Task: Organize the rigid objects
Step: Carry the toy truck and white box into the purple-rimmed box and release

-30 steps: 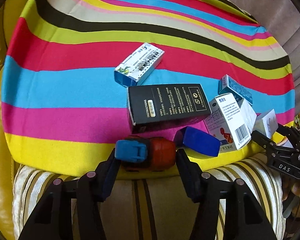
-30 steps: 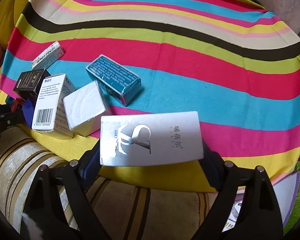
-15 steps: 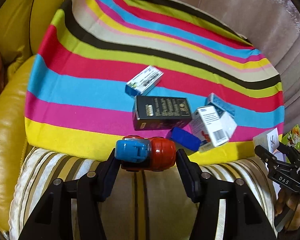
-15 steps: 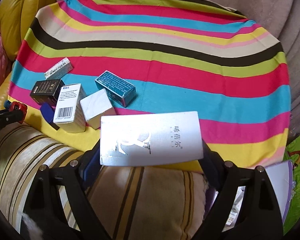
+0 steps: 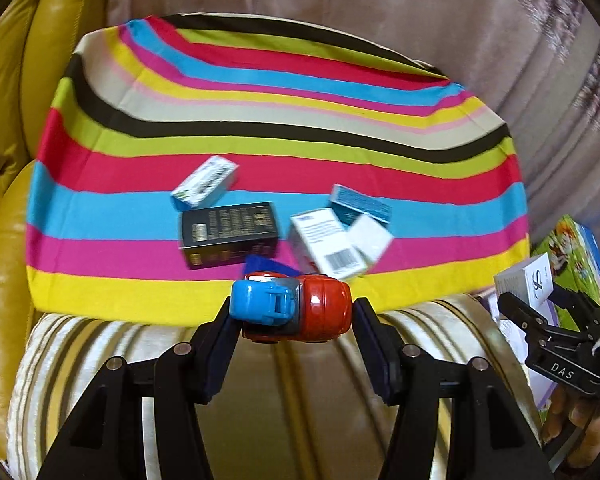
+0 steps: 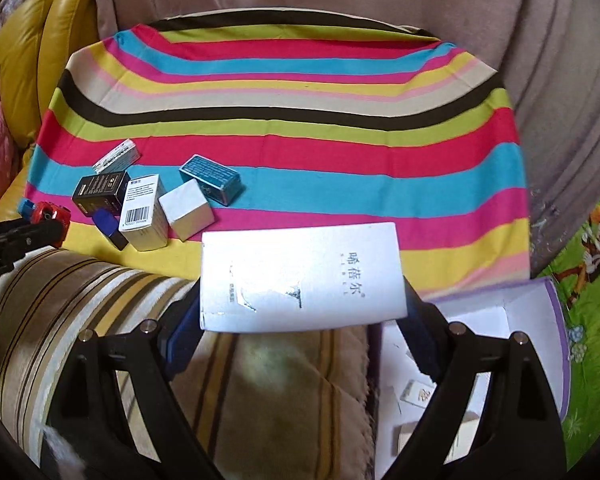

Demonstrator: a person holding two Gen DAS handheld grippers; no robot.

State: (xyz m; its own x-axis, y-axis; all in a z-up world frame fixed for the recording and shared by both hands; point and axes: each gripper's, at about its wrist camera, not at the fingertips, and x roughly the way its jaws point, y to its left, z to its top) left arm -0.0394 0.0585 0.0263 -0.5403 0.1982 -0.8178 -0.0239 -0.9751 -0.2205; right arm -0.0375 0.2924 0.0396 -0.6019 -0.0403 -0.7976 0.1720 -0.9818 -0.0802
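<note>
My left gripper (image 5: 291,312) has its jaws clamped on the toy car (image 5: 290,307), held above the striped cushion (image 5: 100,340) at the cloth's near edge. My right gripper (image 6: 300,312) pinches the silver box (image 6: 302,276) by its ends, beside the open purple-rimmed box (image 6: 548,320). The car's rounded body could roll out if I tilt; the glossy carton could pivot or miss the box. The remaining cartons (image 6: 144,212) sit clustered on the striped cloth (image 6: 300,120), spread over a soft sofa, so anything I set down may topple. A green play mat (image 6: 588,248) lies at right.
</note>
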